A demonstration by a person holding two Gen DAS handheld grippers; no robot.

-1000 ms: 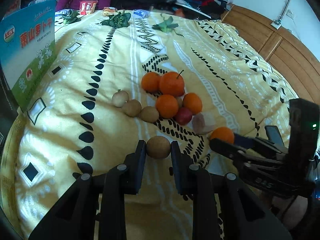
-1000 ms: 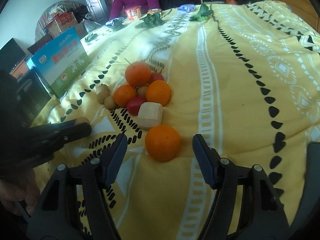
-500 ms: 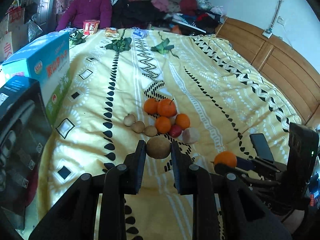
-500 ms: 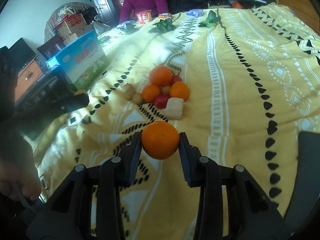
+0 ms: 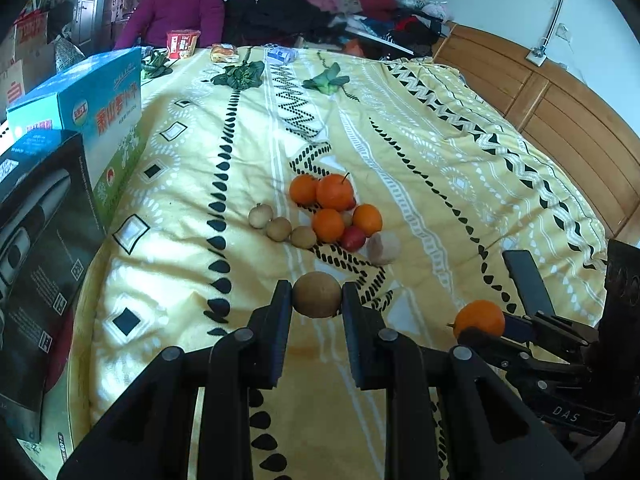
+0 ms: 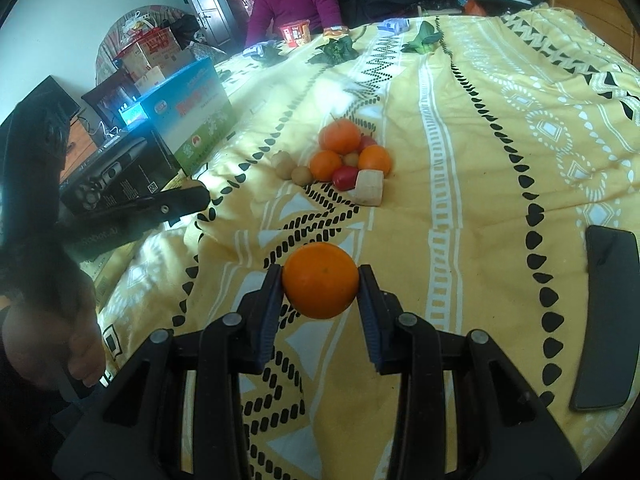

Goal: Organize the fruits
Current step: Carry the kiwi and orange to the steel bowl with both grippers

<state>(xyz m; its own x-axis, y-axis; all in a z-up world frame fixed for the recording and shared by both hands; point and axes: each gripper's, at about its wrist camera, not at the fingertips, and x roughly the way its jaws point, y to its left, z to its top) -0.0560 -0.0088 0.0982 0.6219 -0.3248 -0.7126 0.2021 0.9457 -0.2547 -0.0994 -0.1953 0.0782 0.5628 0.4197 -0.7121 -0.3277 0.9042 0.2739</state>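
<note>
Already we hold two fruits above the bedspread (image 5: 460,168): left gripper (image 5: 316,300) clamps a brown fruit (image 5: 317,294), right gripper (image 6: 320,292) clamps an orange (image 6: 320,286). Left to sort, we judge: the far pile of oranges (image 5: 334,192). Only the right view shows the phone (image 6: 608,320) whole.

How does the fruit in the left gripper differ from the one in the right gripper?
The left gripper holds a dull brown fruit; the right gripper holds a bright, glossy orange. The orange looks larger in its jaws. Both are round and clamped above the bedspread.
</note>
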